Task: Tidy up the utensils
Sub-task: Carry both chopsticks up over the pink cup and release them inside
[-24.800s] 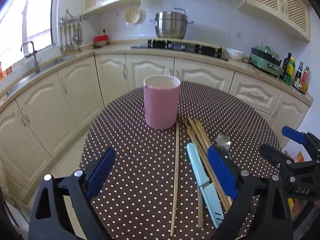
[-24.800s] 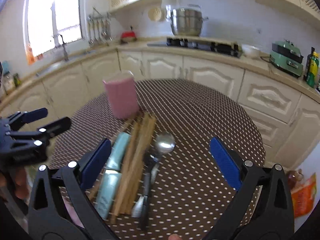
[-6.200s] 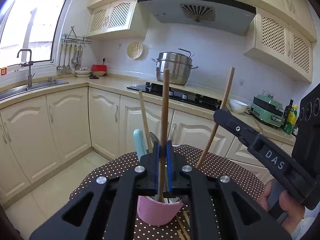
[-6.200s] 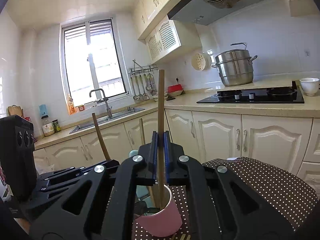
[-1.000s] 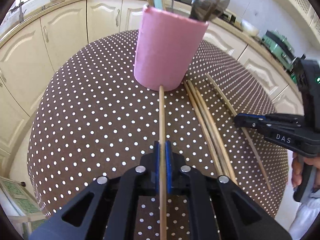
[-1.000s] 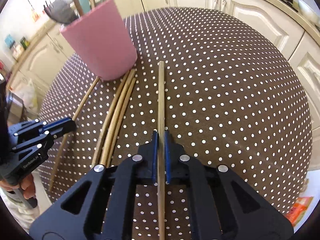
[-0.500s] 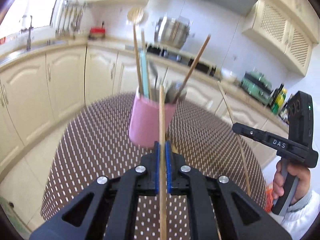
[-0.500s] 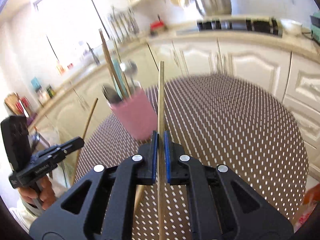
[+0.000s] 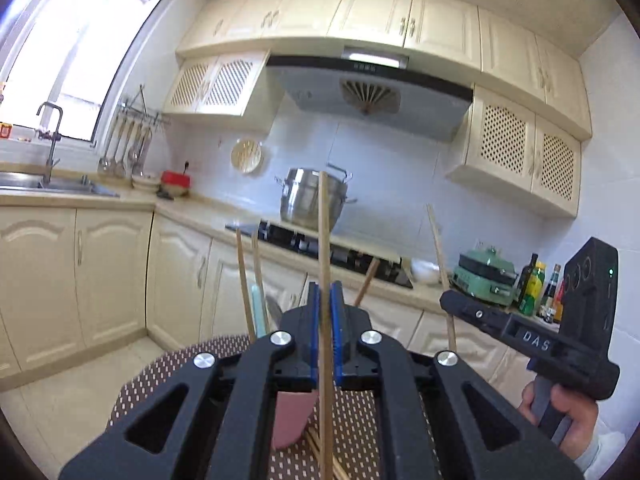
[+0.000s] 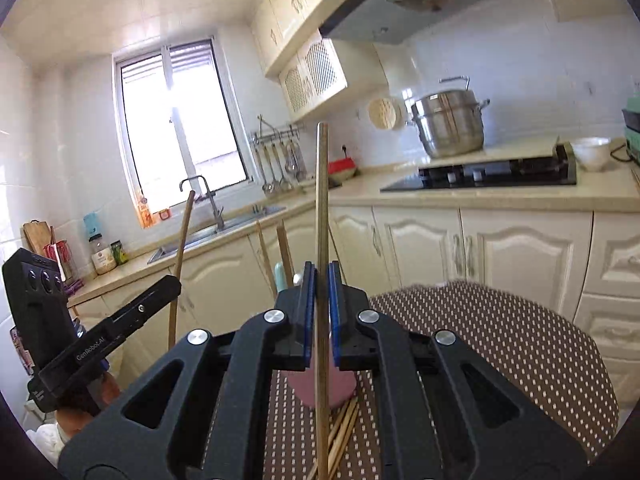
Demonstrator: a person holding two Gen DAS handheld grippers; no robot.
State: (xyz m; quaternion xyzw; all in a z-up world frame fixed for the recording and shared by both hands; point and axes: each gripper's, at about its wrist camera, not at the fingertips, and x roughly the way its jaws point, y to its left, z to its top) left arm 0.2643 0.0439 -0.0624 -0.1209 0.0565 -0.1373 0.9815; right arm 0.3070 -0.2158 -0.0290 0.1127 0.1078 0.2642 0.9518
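Note:
My left gripper (image 9: 325, 292) is shut on a wooden chopstick (image 9: 323, 240) held upright. The pink holder (image 9: 292, 420) stands on the dotted table just below, mostly hidden by the jaws; chopsticks (image 9: 242, 276) and a light blue handle (image 9: 256, 304) rise from it. My right gripper (image 10: 321, 276) is shut on another upright chopstick (image 10: 321, 200), above the pink holder (image 10: 340, 390). Loose chopsticks (image 10: 344, 428) lie on the table beside the holder. Each gripper shows in the other's view, the right one (image 9: 452, 304) and the left one (image 10: 168, 284), each with its chopstick.
The round table has a brown dotted cloth (image 10: 500, 344). Kitchen counters ring the table, with a sink (image 9: 52, 186), a hob (image 10: 492, 172) and a steel pot (image 9: 312, 200). Bottles (image 9: 536, 288) stand at the right.
Both grippers have tilted up and risen with their chopsticks, from pointing at the table to standing upright close over the pink holder.

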